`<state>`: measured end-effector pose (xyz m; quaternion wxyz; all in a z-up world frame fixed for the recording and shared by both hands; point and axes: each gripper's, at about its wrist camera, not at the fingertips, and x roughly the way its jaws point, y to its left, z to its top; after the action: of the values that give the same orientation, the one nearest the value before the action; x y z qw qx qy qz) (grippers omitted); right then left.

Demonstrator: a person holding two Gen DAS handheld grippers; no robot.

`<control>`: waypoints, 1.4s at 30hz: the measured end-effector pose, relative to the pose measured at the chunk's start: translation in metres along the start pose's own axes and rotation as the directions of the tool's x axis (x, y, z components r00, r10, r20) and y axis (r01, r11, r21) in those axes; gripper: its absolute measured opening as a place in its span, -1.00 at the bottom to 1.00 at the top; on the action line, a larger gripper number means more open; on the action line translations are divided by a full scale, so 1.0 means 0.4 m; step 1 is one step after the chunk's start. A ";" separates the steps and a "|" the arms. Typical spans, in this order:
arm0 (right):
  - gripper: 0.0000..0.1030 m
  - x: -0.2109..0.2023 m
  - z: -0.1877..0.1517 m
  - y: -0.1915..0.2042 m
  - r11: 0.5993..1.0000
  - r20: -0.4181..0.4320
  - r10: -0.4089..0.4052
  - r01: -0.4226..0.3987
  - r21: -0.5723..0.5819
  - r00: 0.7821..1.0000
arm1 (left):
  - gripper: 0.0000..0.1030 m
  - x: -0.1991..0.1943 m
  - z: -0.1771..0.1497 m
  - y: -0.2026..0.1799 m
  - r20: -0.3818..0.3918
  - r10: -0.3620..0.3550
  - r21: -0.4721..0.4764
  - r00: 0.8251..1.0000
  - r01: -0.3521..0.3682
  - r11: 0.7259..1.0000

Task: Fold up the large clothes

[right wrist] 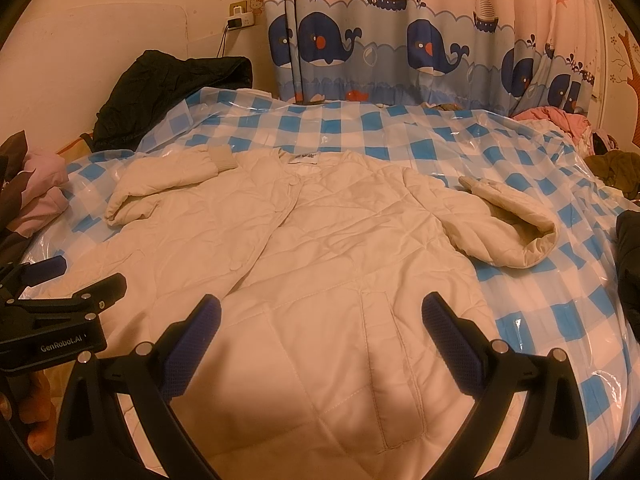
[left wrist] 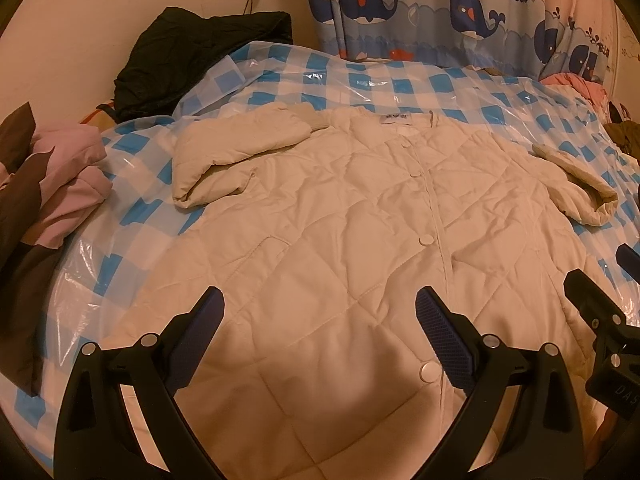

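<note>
A bed (left wrist: 360, 80) fills both views, covered by a glossy blue-and-white checked plastic sheet (right wrist: 400, 128). Behind it hangs a curtain (right wrist: 380, 40) printed with whales and sailboats. Spread flat across the middle of the sheet lies the cream quilted jacket (left wrist: 340, 220), front side up, collar toward the curtain and hem toward the cameras, its snap placket closed down the centre. Its sleeve on the left of the view (left wrist: 224, 148) is bent back so the ribbed cuff rests near the collar; the other sleeve (right wrist: 508, 224) curls outward onto the checked sheet. A black garment (left wrist: 192, 52) is heaped at the far left corner by the wall, and pink clothes (left wrist: 68, 176) are piled at the left edge of the bed. The left gripper (left wrist: 320, 312) hovers over the lower front of the jacket, its jaws spread wide and holding nothing. The right gripper (right wrist: 320, 320) hovers just beside it over the jacket's pocket area, jaws likewise spread apart and empty. A wall socket (right wrist: 240, 16) with a plugged charger sits above the black garment.
</note>
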<state>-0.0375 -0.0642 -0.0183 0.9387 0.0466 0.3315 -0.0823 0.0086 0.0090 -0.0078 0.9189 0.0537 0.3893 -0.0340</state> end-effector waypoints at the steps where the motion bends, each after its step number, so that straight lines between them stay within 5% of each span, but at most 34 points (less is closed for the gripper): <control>1: 0.88 0.000 0.000 0.000 1.000 0.000 0.000 0.000 0.000 1.000 | 0.80 0.000 0.000 0.000 0.000 0.000 0.000 1.000 0.000 1.000; 24: 0.88 0.001 0.001 0.015 0.999 -0.007 -0.044 0.044 -0.029 0.999 | 0.80 -0.001 0.002 -0.002 0.001 0.000 -0.004 1.000 0.000 1.000; 30: 0.88 0.004 0.101 -0.167 0.990 0.024 -0.140 0.139 0.015 0.990 | 0.80 0.018 -0.007 0.008 -0.021 -0.003 -0.047 1.000 0.002 0.999; 33: 0.88 0.092 0.208 -0.298 0.972 -0.023 -0.236 0.236 -0.007 0.972 | 0.80 0.030 -0.007 0.024 -0.046 -0.031 -0.081 0.998 0.027 0.996; 36: 0.88 0.243 0.308 -0.405 0.967 -0.175 -0.256 0.248 -0.063 0.951 | 0.80 0.042 -0.001 0.033 -0.068 -0.051 -0.093 0.996 0.045 0.995; 42: 0.88 0.514 0.390 -0.546 0.923 -0.388 -0.383 0.343 -0.172 0.838 | 0.80 0.072 0.003 0.025 -0.105 -0.060 -0.077 0.993 0.052 0.996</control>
<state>0.1755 -0.3263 -0.0342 0.8151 -0.0455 0.5293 -0.2313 0.0307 0.0182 -0.0270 0.8968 0.0103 0.4403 -0.0424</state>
